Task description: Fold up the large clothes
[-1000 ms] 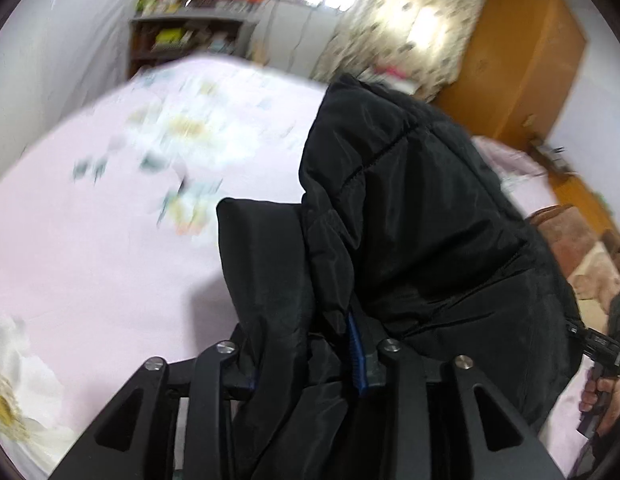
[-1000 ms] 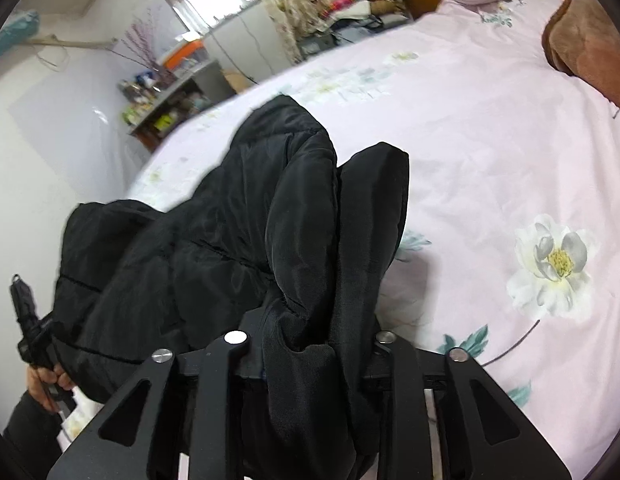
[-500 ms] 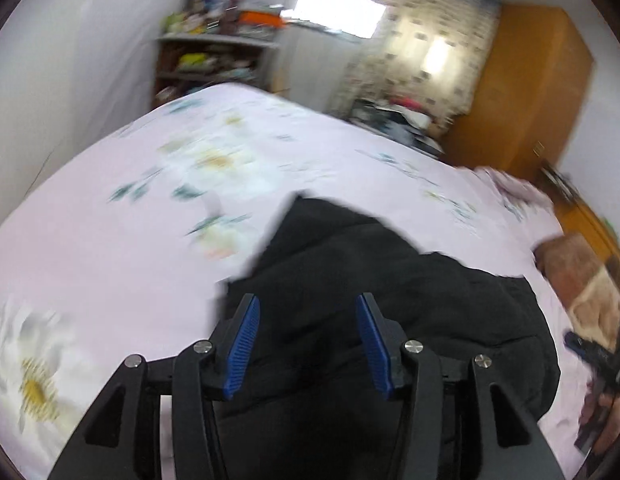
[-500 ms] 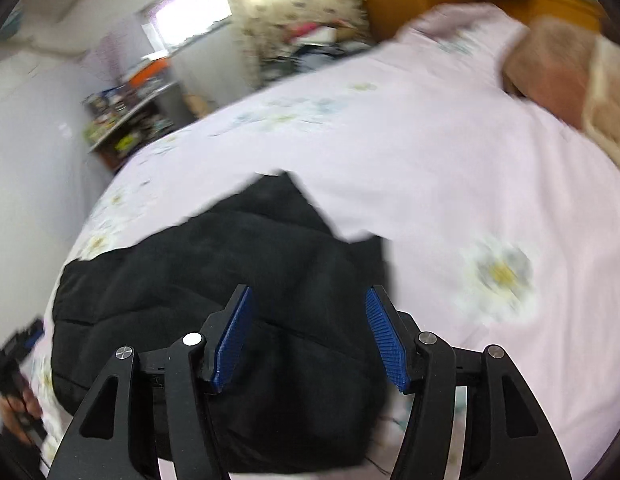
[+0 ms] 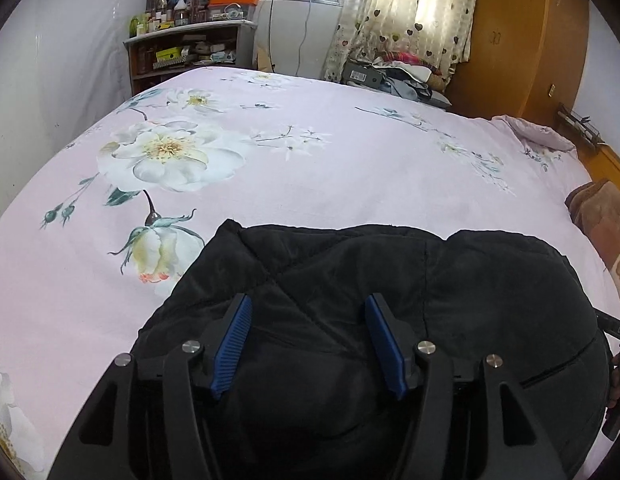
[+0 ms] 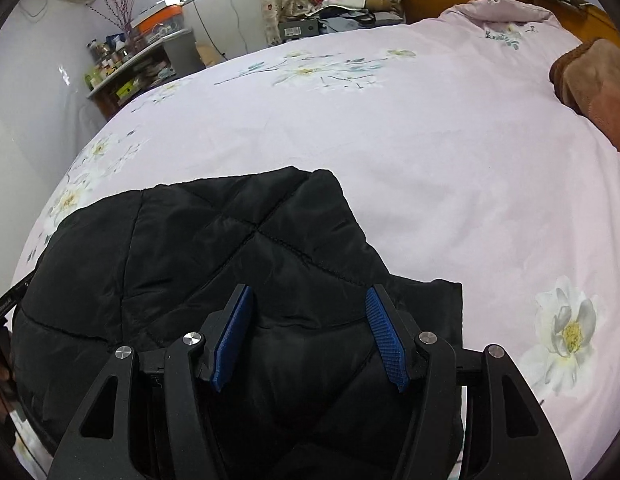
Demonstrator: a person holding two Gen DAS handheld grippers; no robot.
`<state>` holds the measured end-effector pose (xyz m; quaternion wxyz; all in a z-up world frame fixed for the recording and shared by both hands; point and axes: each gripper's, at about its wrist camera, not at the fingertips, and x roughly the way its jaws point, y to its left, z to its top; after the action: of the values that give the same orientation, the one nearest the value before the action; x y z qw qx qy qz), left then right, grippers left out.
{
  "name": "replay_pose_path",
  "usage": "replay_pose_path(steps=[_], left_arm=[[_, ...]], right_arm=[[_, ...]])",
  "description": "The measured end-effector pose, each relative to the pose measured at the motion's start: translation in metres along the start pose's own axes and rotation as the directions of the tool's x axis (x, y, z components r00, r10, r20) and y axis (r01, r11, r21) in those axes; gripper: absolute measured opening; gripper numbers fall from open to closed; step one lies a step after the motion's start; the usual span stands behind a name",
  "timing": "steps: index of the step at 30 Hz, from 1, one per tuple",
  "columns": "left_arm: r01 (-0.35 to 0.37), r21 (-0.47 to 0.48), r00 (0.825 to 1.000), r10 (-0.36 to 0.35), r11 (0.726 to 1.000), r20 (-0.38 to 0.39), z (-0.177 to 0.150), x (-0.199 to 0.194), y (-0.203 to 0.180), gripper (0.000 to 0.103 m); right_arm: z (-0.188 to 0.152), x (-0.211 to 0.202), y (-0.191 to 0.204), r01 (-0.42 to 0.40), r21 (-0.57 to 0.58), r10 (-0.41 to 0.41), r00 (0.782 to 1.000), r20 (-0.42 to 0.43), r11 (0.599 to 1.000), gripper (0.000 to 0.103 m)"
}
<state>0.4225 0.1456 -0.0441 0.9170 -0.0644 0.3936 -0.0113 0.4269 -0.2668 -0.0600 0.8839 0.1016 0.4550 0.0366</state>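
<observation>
A black quilted jacket (image 5: 389,300) lies folded in a thick bundle on the pink floral bedsheet (image 5: 310,168), at the near edge. It also shows in the right wrist view (image 6: 190,248). My left gripper (image 5: 308,310) is open and empty, with its blue pads over the jacket's left part. My right gripper (image 6: 310,300) is open and empty over the jacket's right part. The tip of the other gripper shows at the edge of each view.
A brown blanket (image 5: 601,216) lies at the bed's right side, also in the right wrist view (image 6: 593,80). A cluttered shelf (image 5: 182,52) stands against the far wall. A clothes pile (image 5: 397,72) and a wooden wardrobe (image 5: 521,32) stand beyond the bed.
Both grippers were shut on the jacket and held it up. They have opened and let it go, and the jacket now lies flat on the bed.
</observation>
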Motion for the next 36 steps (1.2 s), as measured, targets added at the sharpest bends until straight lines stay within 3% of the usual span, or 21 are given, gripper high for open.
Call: replay_pose_path(steps=[9, 16, 26, 36], left_arm=[[0.005, -0.017, 0.999, -0.004, 1.0, 0.052, -0.021, -0.091, -0.002, 0.061], [0.018, -0.061, 0.999, -0.016, 0.998, 0.035, -0.077, -0.167, -0.016, 0.061], [0.04, 0.01, 0.999, -0.04, 0.999, -0.017, -0.147, -0.25, -0.058, 0.062], [0.047, 0.035, 0.998, -0.049, 0.998, 0.042, -0.194, -0.332, -0.082, 0.07]], right_arm=[[-0.019, -0.072, 0.018, -0.002, -0.025, 0.004, 0.999, 0.054, 1.0, 0.059], [-0.074, -0.147, 0.044, -0.023, -0.087, 0.03, 0.996, 0.078, 0.996, 0.059], [-0.148, -0.229, 0.07, -0.01, -0.165, 0.026, 0.995, 0.092, 0.986, 0.059], [-0.206, -0.296, 0.086, -0.01, -0.186, 0.032, 0.993, 0.118, 0.982, 0.059]])
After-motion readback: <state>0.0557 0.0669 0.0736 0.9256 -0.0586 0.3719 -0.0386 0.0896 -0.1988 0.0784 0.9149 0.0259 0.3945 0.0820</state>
